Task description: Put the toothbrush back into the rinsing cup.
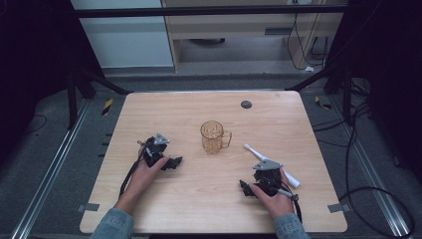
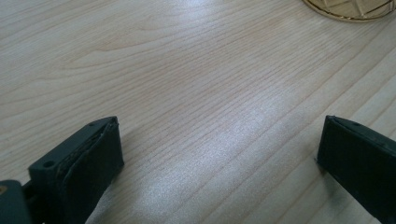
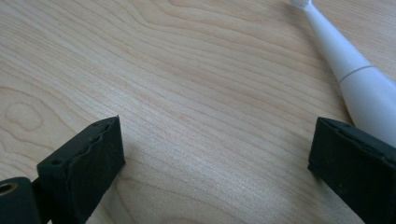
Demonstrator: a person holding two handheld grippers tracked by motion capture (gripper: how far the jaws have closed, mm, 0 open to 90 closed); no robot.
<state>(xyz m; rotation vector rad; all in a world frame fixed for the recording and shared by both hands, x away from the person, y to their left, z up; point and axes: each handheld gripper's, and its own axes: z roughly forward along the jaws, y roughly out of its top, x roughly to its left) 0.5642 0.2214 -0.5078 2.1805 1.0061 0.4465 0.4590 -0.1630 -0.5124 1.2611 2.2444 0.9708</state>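
We see a pale wooden surface [image 1: 164, 209] from above, with a person's two hands resting on it, each holding a set of black tongs. The left tongs [image 1: 175, 162] lie toward the left edge, jaws spread wide over bare wood and holding nothing. The right tongs [image 1: 244, 186] lie toward the near right corner, jaws also wide and empty. A white electric toothbrush [image 1: 255, 152] lies flat just beside the right tongs, on the side toward the right edge, its head pointing to the far edge. An amber glass mug [image 1: 213, 137] stands upright near the middle of the surface, its handle toward the right edge. We judge the work is at its start: the toothbrush is not yet gripped. The next move likely calls for swinging the right tongs over the handle, closing on it, then carrying it toward the mug.
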